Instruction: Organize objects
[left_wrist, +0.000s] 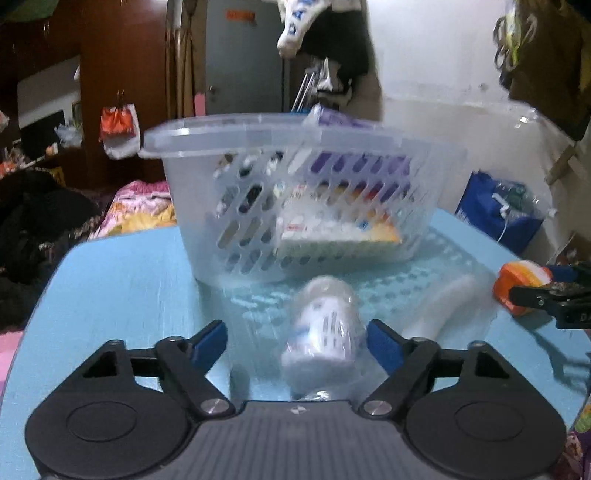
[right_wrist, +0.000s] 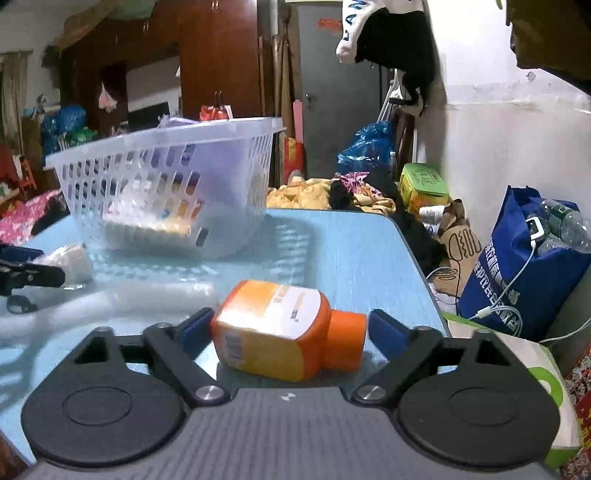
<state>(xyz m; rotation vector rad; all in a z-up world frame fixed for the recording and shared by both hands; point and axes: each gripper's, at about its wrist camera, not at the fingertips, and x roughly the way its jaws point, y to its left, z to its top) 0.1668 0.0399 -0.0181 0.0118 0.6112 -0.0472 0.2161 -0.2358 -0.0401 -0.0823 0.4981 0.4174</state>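
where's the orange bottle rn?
Orange bottle lies on its side on the blue table, between the right gripper's open fingers in the right wrist view, cap pointing right, nearer than the white basket.

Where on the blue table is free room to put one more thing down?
Bare patches: the table left of the basket, and the far right corner between basket and edge. Crowded: the near middle, where the white bottle, a clear wrapped tube and the orange bottle lie.
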